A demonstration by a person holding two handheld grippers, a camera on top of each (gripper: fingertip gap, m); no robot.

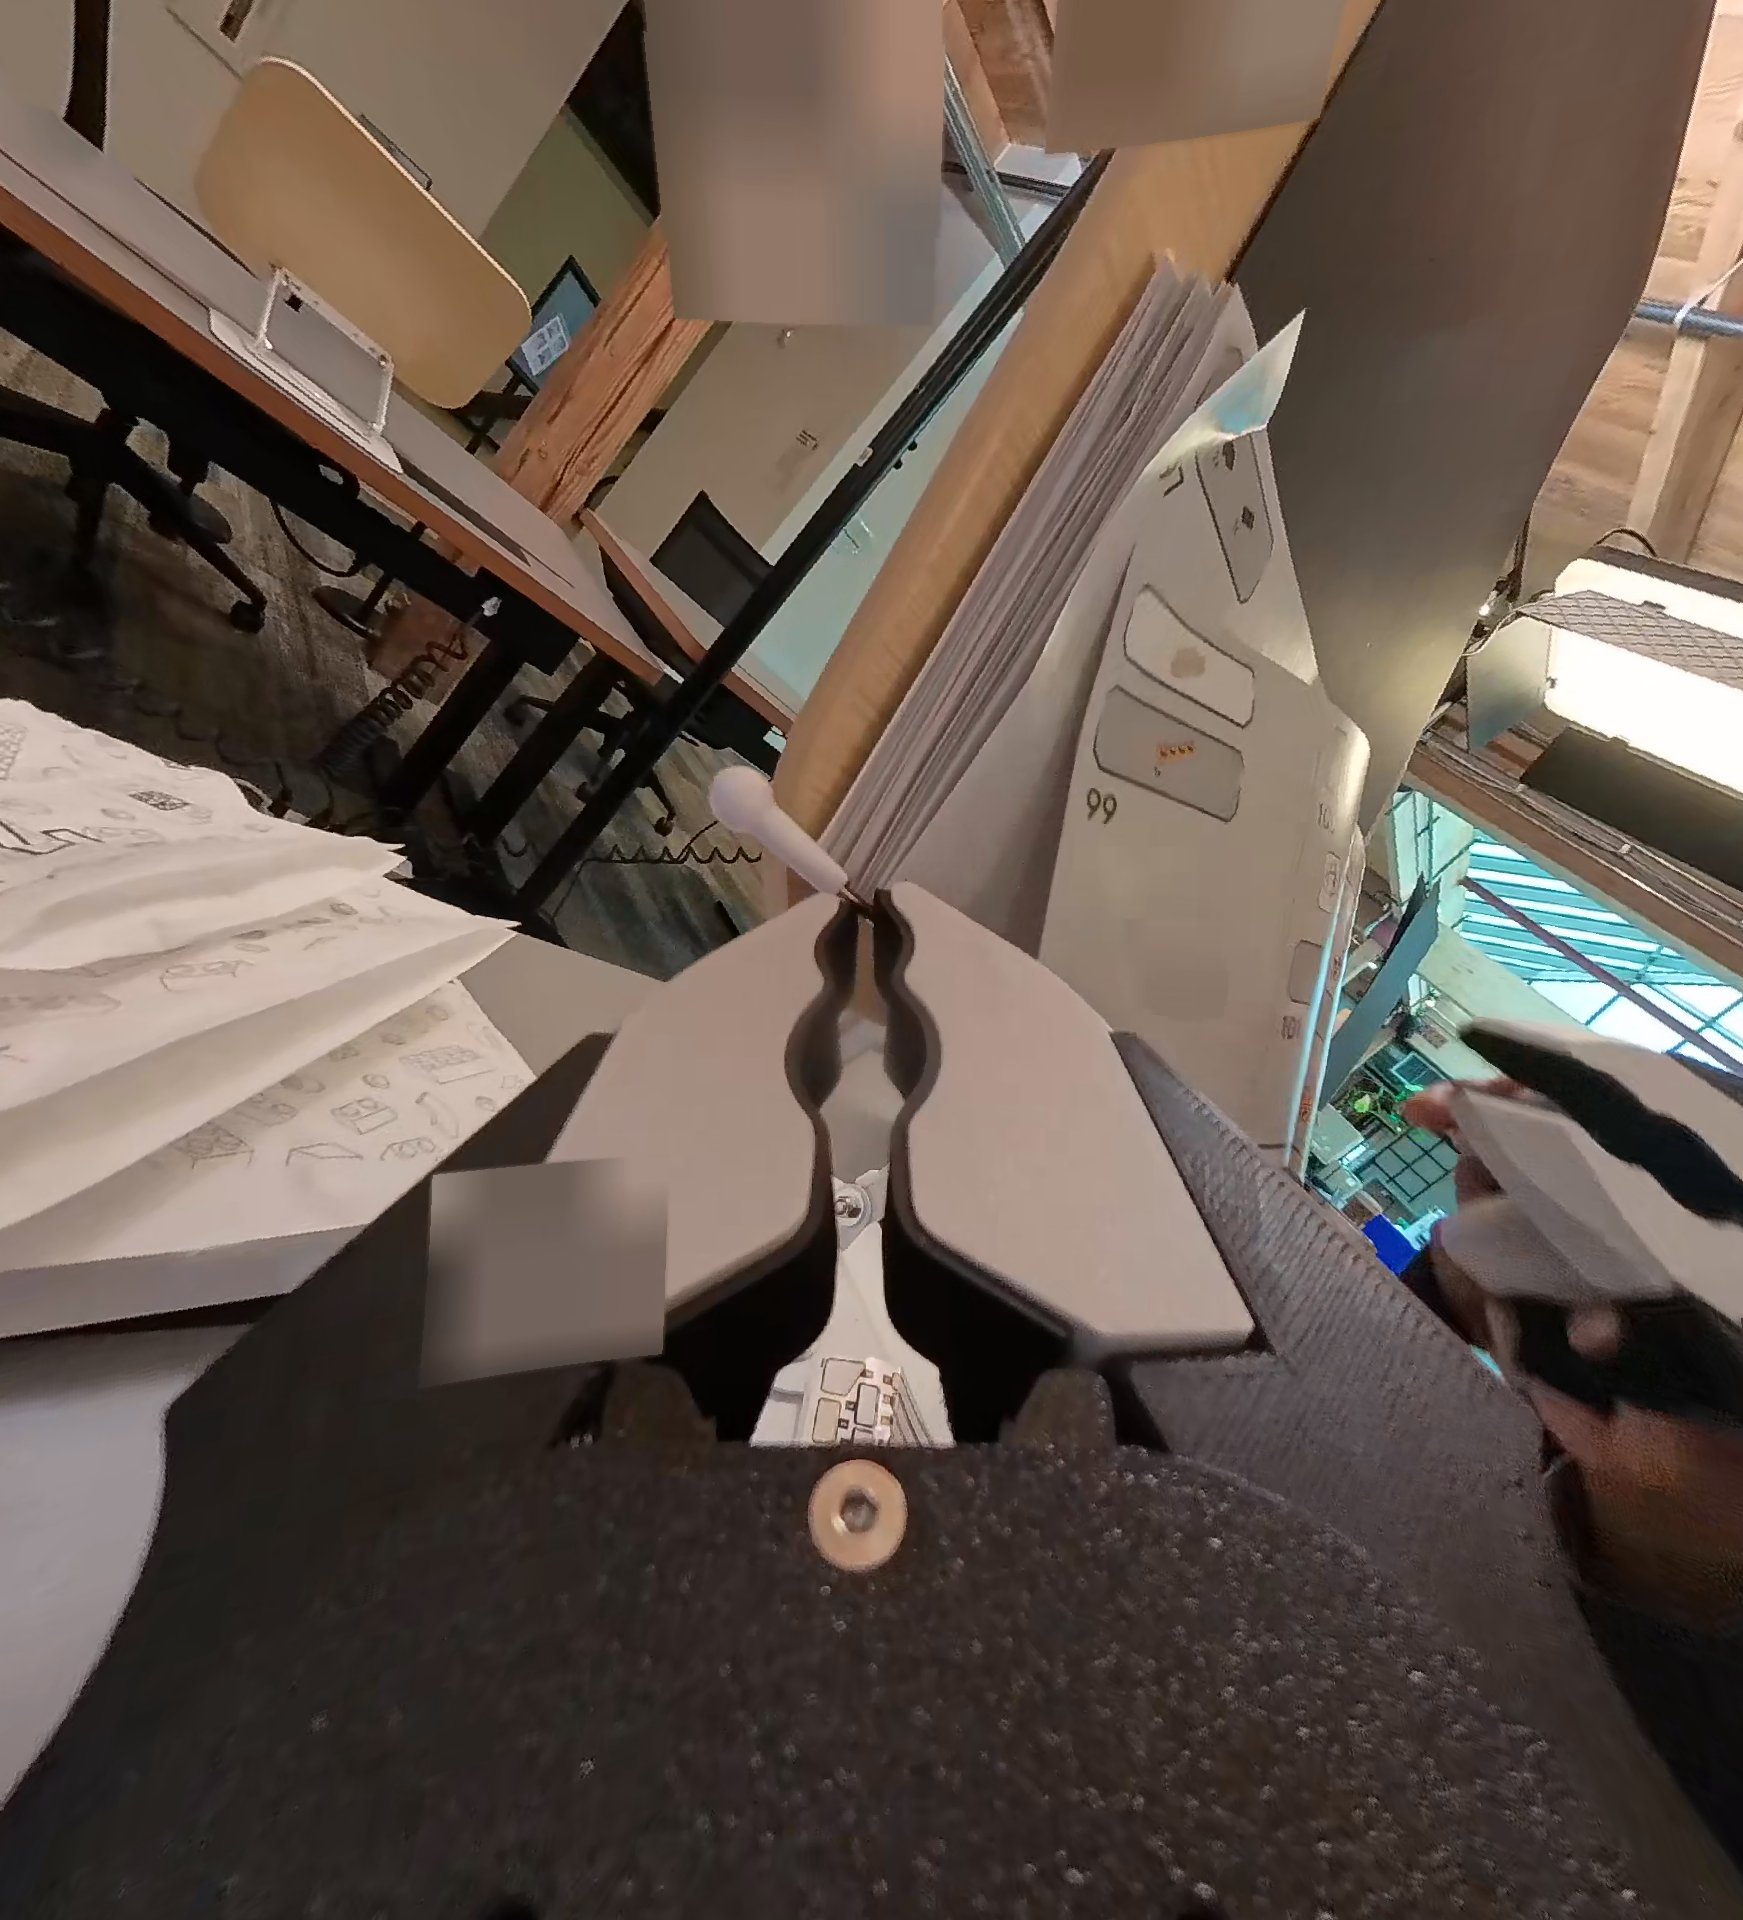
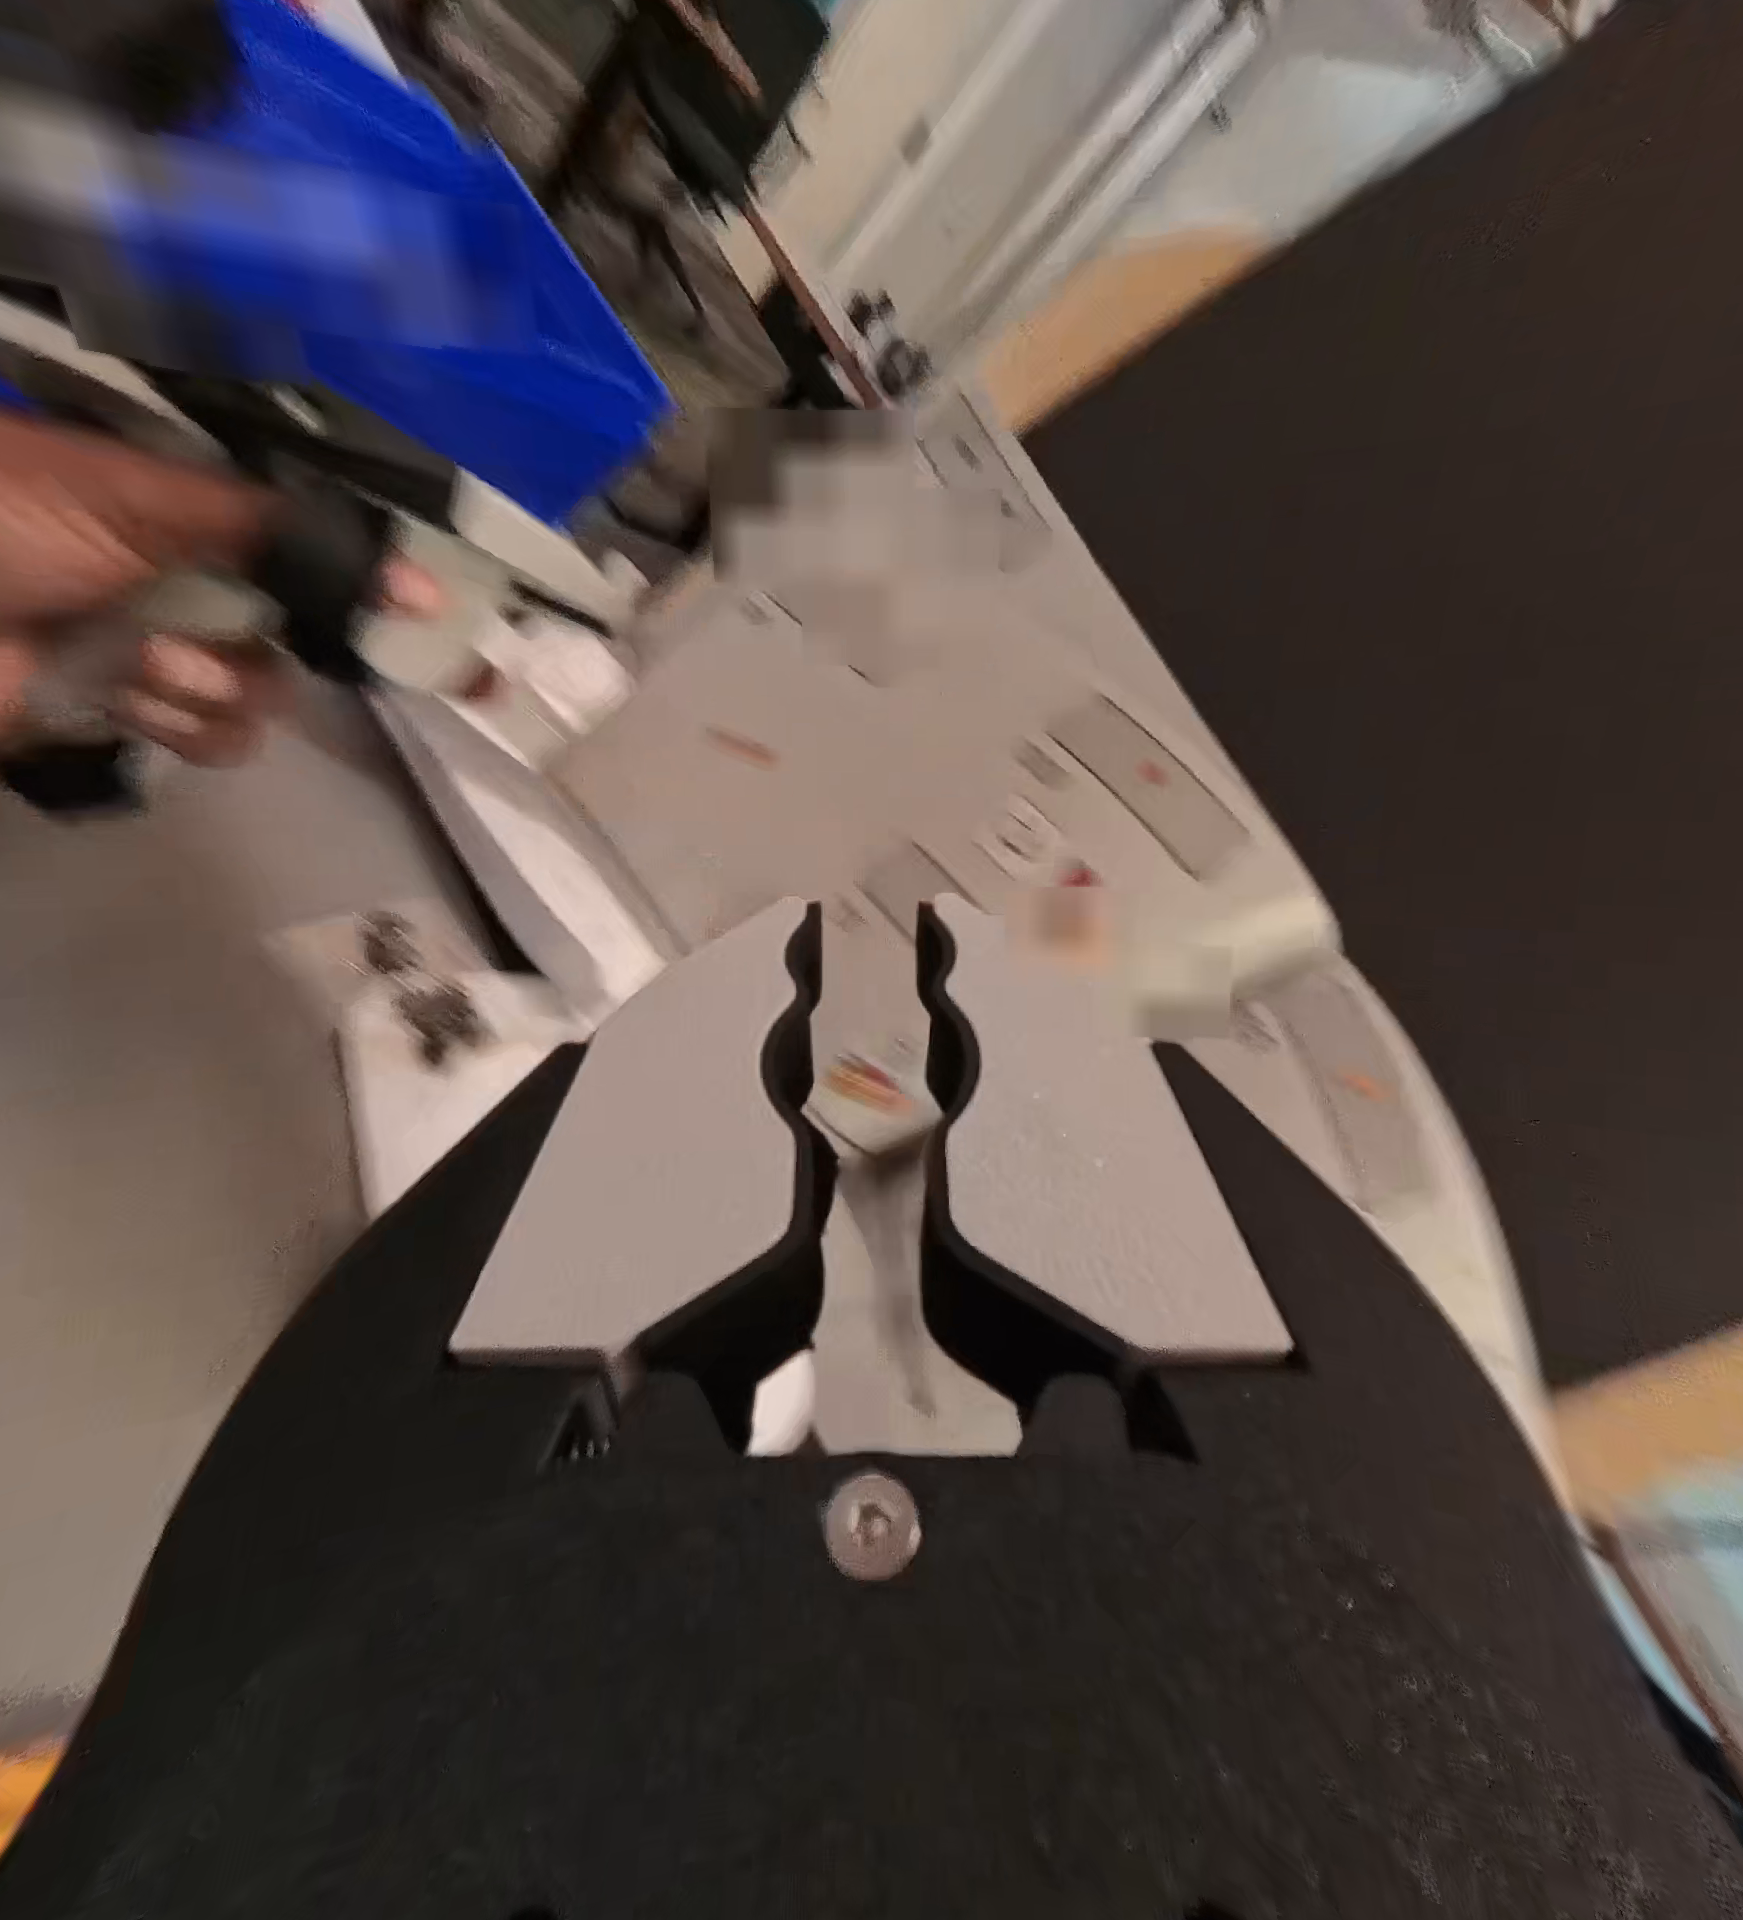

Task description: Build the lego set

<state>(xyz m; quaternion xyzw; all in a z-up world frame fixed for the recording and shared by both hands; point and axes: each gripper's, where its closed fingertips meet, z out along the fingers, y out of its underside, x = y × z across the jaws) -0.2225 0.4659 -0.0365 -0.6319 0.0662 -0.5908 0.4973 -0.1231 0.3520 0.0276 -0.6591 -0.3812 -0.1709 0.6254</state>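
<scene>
In the left wrist view my left gripper (image 1: 862, 902) is shut on the thin stem of a small white lever piece (image 1: 745, 802), whose knob sticks out past the tips to the upper left. The open instruction booklet (image 1: 1137, 727) stands fanned just beyond the tips. My right gripper shows at the right edge of that view (image 1: 1563, 1132), held by a hand. In the blurred right wrist view my right gripper (image 2: 869, 914) is open and empty above a booklet page (image 2: 825, 748). The left gripper and its hand (image 2: 119, 603) are at the left of that view.
Printed white paper bags (image 1: 171, 935) lie at the left on the grey table. A blue bin (image 2: 410, 291) sits at the back left. Small dark pieces (image 2: 420, 992) lie on a white sheet. A blurred white piece (image 2: 1220, 961) lies on the booklet at the right. Left tips to right tips: about 15 cm.
</scene>
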